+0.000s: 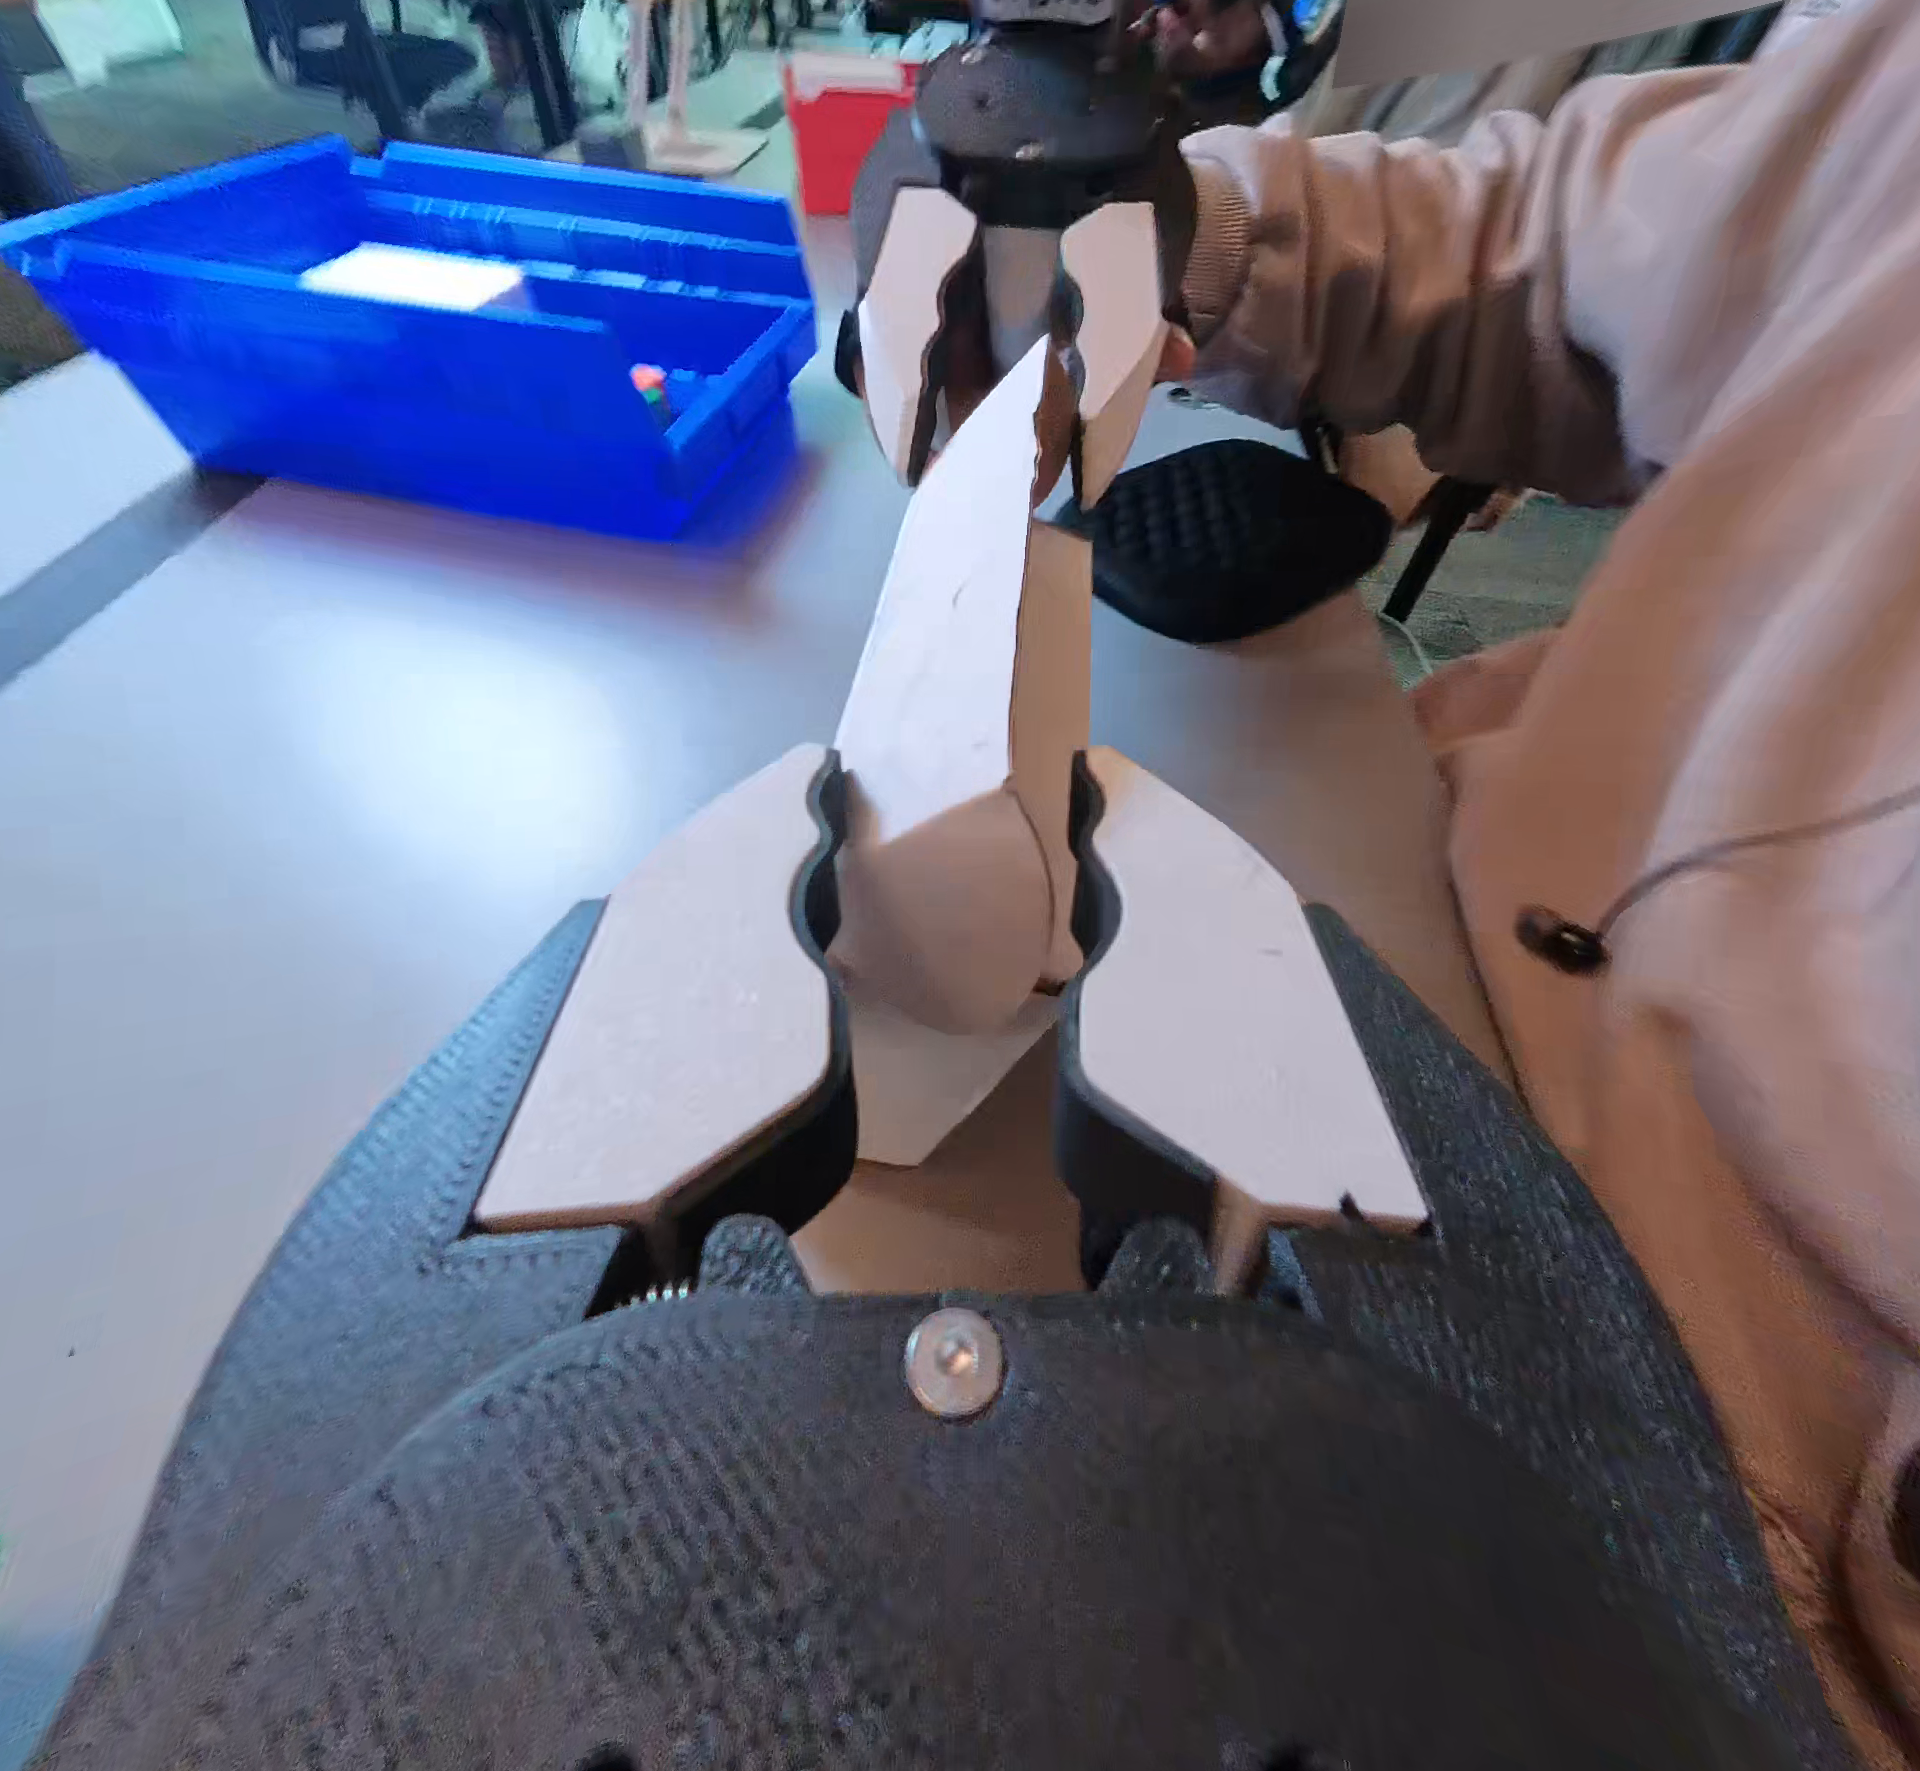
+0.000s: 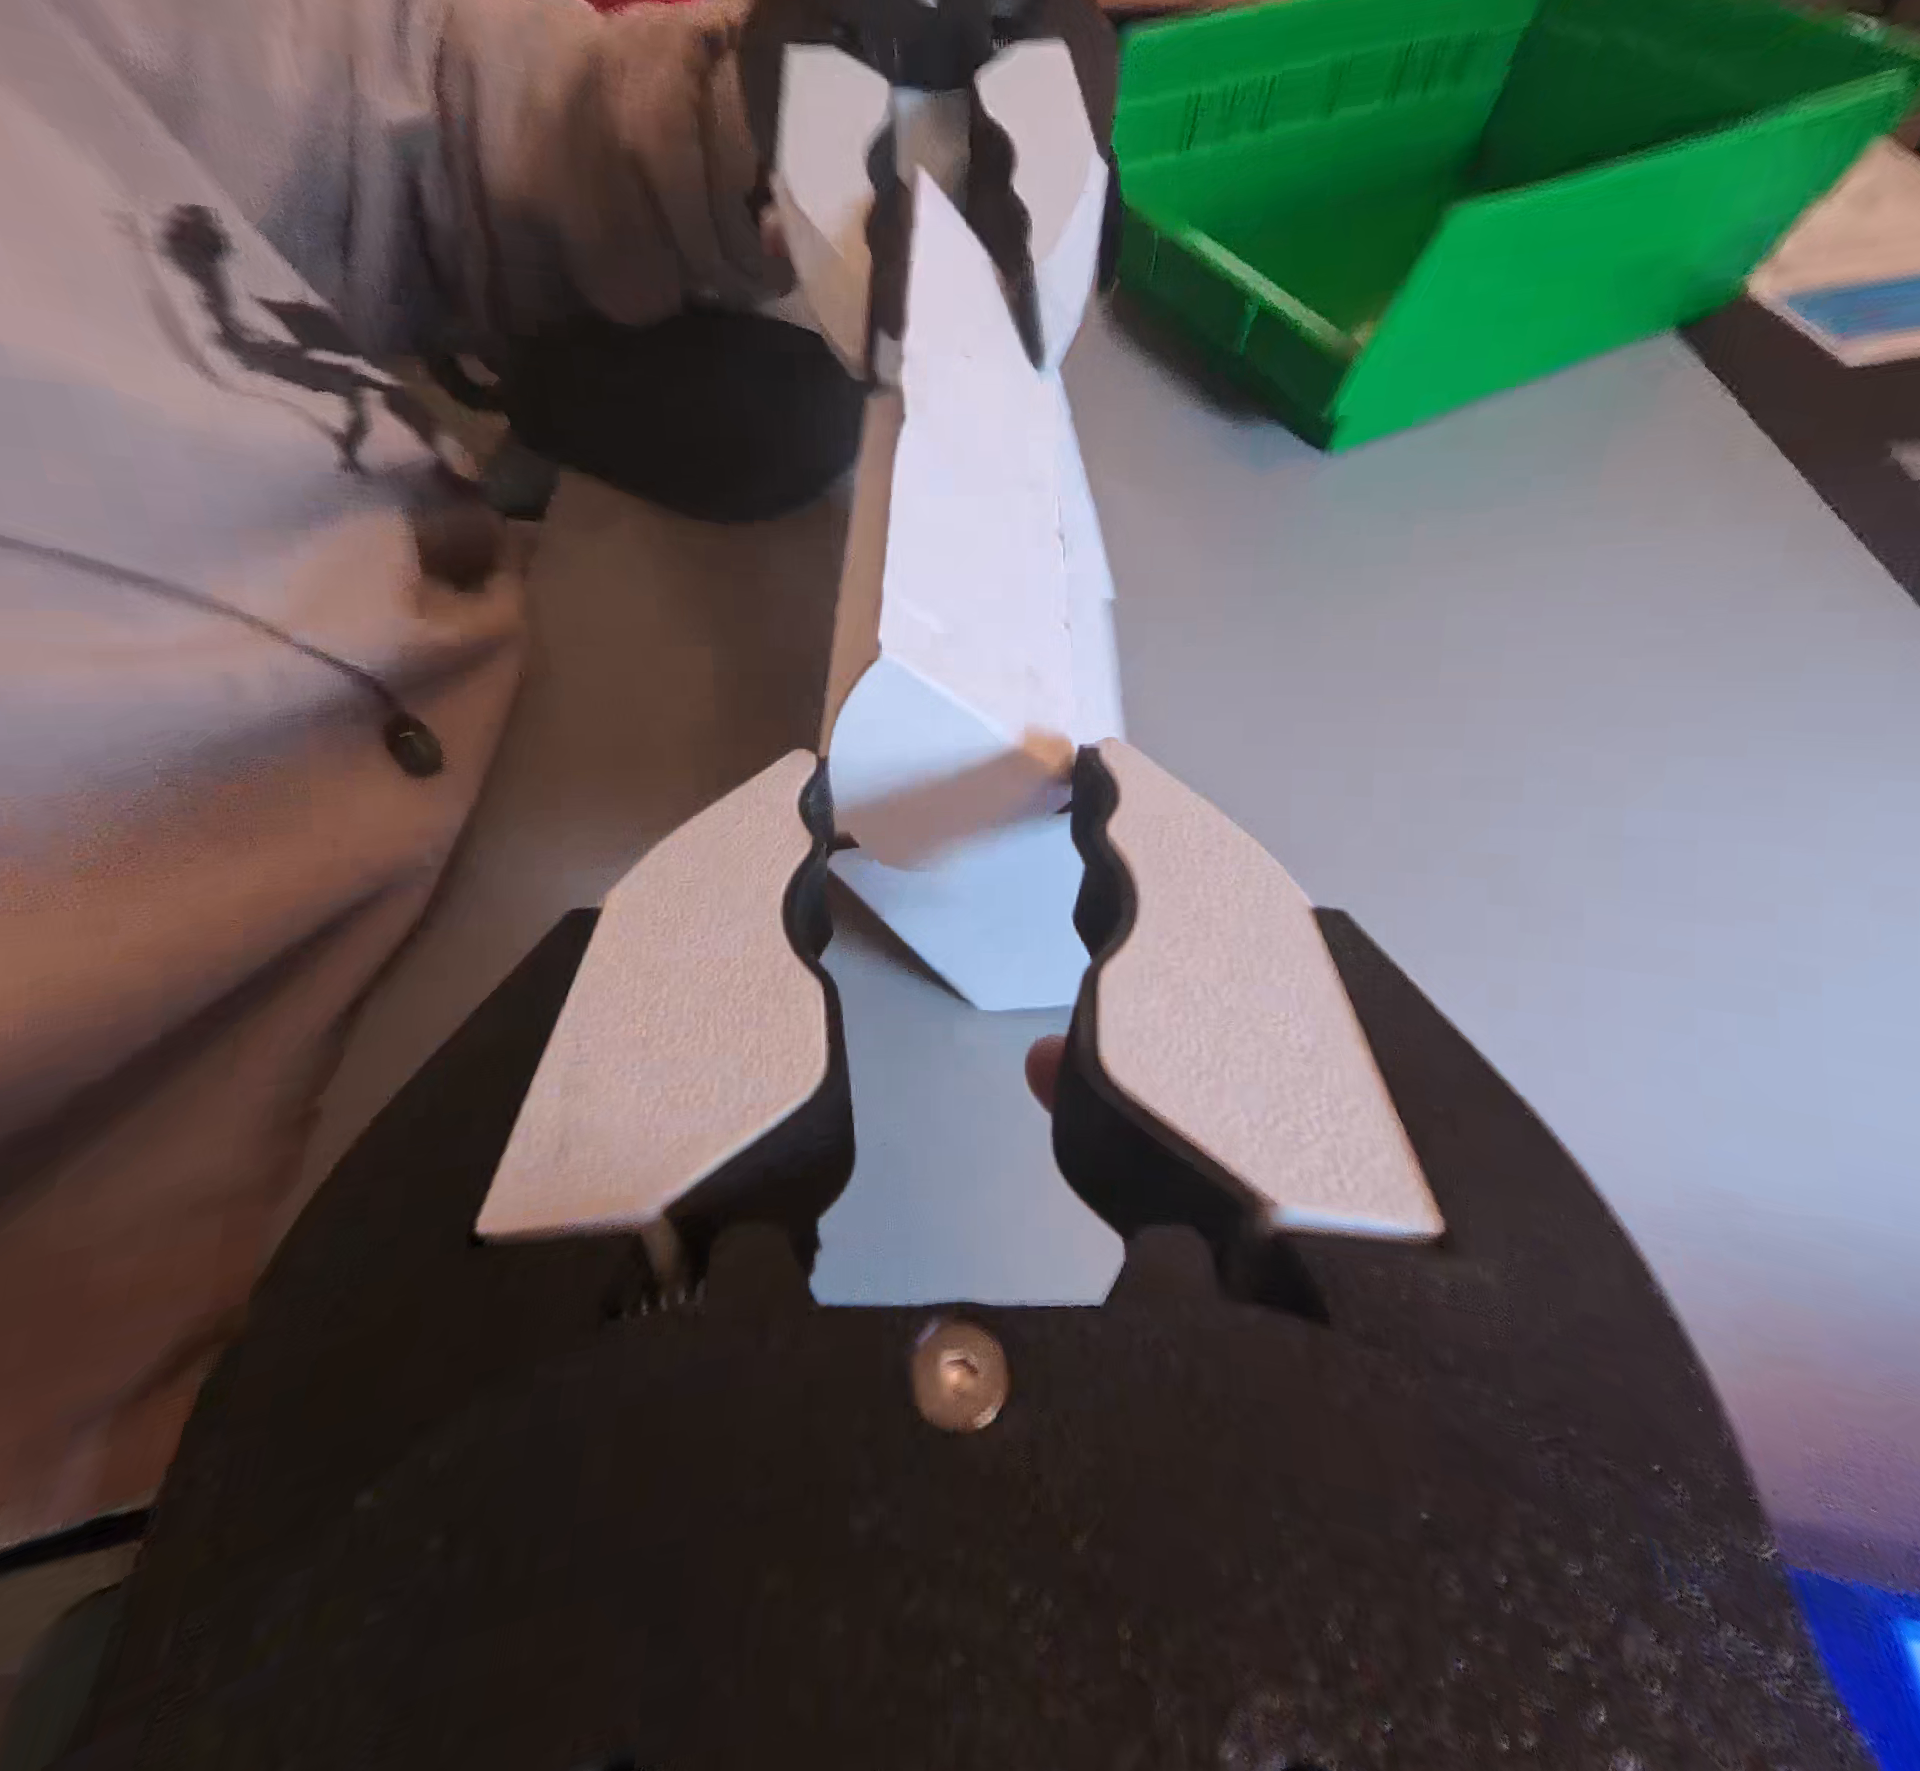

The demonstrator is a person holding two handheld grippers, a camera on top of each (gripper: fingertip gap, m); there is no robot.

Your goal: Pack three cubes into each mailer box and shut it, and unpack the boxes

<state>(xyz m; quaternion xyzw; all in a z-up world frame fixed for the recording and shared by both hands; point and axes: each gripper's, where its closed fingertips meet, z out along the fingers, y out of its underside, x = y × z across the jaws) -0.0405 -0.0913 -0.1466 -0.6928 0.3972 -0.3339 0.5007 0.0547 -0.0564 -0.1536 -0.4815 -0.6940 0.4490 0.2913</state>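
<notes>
A white mailer box (image 1: pixel 945 641) hangs edge-on above the grey table (image 1: pixel 416 734), held between both grippers. My left gripper (image 1: pixel 956 776) is shut on its near end. My right gripper (image 1: pixel 997 474) faces me and is shut on the far end. In the right wrist view the right gripper (image 2: pixel 951 765) clamps a folded corner of the box (image 2: pixel 977 526), and the left gripper (image 2: pixel 961 360) holds the other end. Small coloured cubes (image 1: pixel 649 386) lie in a blue bin (image 1: pixel 416 371). Whether the held box contains anything is hidden.
The blue bin stands at the left and also holds another white box (image 1: pixel 416 277). A green bin (image 2: pixel 1455 267) stands open on the table at the right in the right wrist view. A person's beige sleeve (image 1: pixel 1558 267) and a black chair seat (image 1: pixel 1236 537) are close by. About 11 centimetres separates my left fingertips from my right.
</notes>
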